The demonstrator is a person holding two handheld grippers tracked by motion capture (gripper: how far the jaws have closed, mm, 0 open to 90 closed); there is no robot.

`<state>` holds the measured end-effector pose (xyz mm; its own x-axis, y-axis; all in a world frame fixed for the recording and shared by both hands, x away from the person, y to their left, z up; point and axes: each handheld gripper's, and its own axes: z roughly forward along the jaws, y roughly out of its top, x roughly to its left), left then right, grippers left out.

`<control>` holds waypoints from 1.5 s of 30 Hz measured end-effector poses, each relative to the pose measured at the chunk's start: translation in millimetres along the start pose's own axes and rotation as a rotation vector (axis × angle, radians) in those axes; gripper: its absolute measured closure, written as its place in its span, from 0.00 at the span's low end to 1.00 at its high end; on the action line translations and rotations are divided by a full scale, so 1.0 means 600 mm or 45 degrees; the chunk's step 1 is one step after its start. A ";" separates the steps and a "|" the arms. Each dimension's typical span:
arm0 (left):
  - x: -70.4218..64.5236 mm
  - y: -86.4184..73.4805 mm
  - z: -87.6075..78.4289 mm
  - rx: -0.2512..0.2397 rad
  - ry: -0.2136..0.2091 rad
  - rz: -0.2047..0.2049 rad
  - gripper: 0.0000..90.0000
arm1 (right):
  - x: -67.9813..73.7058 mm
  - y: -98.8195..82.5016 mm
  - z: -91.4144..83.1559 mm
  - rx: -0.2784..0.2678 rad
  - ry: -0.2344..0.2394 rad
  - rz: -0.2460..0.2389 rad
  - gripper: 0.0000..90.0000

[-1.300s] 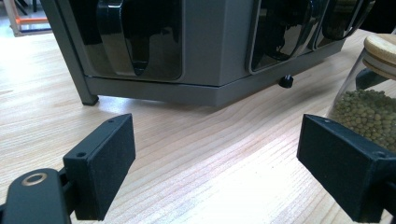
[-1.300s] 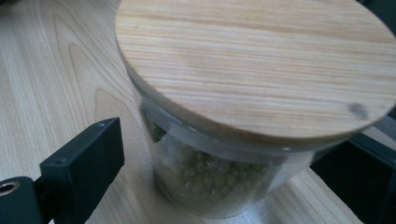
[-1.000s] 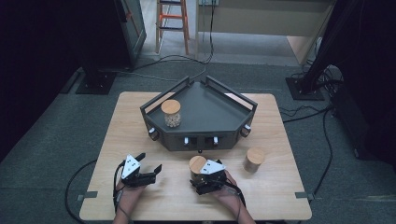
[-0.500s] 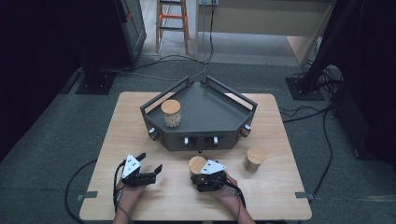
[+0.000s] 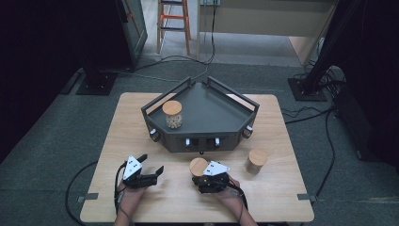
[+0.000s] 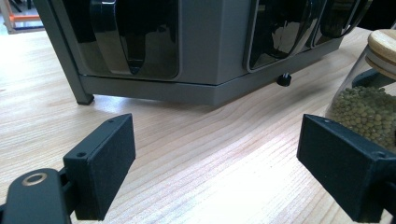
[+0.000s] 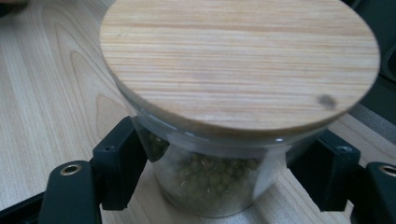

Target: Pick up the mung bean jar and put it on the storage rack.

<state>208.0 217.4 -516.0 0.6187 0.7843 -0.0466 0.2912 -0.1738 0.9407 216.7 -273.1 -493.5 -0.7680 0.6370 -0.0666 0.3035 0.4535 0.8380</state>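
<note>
A glass jar of green beans with a wooden lid stands on the table just in front of the dark tray. My right gripper has just been closing, and its pads now press on the jar's two sides. In the high view this jar sits at the tip of the right gripper. My left gripper rests open to its left. Between its wide-apart pads lies bare wood, and the same jar stands beyond its right pad.
The tray's grey front wall with dark windows stands close ahead. A second lidded jar stands inside the tray at its left. A third jar stands on the table to the right. The wooden table ends close behind both hands.
The right gripper's jaws have closed in on the jar with the wooden lid. Both hands and the other jars have stayed in place.
</note>
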 end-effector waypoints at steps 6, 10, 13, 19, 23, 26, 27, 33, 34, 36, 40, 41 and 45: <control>0.001 0.000 0.001 0.002 0.000 -0.001 0.13 | 0.001 0.001 -0.001 0.003 -0.009 0.013 0.28; 0.002 0.000 0.000 0.004 0.000 -0.004 0.13 | 0.002 0.002 -0.002 0.008 -0.015 0.014 0.28; 0.000 0.001 0.001 0.016 0.010 0.007 0.13 | 0.001 0.003 -0.003 0.010 -0.018 0.013 0.28; -0.001 0.001 0.003 0.020 0.003 0.011 0.13 | -0.004 0.003 -0.006 0.006 -0.018 0.053 0.28; 0.001 0.002 0.003 0.021 0.000 0.003 0.13 | -0.006 0.005 -0.009 0.004 -0.027 0.072 0.28; 0.002 0.001 0.003 0.019 -0.001 -0.001 0.13 | -0.009 0.007 -0.011 -0.007 -0.021 0.096 0.28; 0.001 0.002 0.003 0.021 0.000 0.000 0.13 | -0.008 0.008 -0.011 -0.009 -0.021 0.097 0.28; 0.001 0.002 0.003 0.024 -0.002 0.009 0.13 | 0.000 0.022 -0.015 -0.021 -0.028 0.068 0.28; 0.001 0.002 0.003 0.024 -0.002 0.008 0.13 | -0.001 0.024 -0.016 -0.020 -0.025 0.063 0.28; 0.001 0.003 0.003 0.025 -0.004 0.008 0.13 | -0.001 0.029 -0.018 -0.017 -0.022 0.056 0.28; 0.001 0.003 0.003 0.027 -0.004 0.008 0.13 | 0.000 0.033 -0.022 -0.019 -0.030 0.061 0.28; 0.001 0.003 0.004 0.029 -0.004 0.009 0.13 | -0.001 0.034 -0.023 -0.019 -0.031 0.061 0.28; 0.000 0.004 0.004 0.030 -0.001 0.010 0.13 | -0.001 0.040 -0.030 -0.023 -0.035 0.065 0.28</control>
<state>210.4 215.8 -514.6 0.6219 0.7821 -0.0393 0.3032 -0.1942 0.9329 214.4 -273.5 -463.5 -0.7360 0.6760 -0.0382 0.3312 0.4087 0.8505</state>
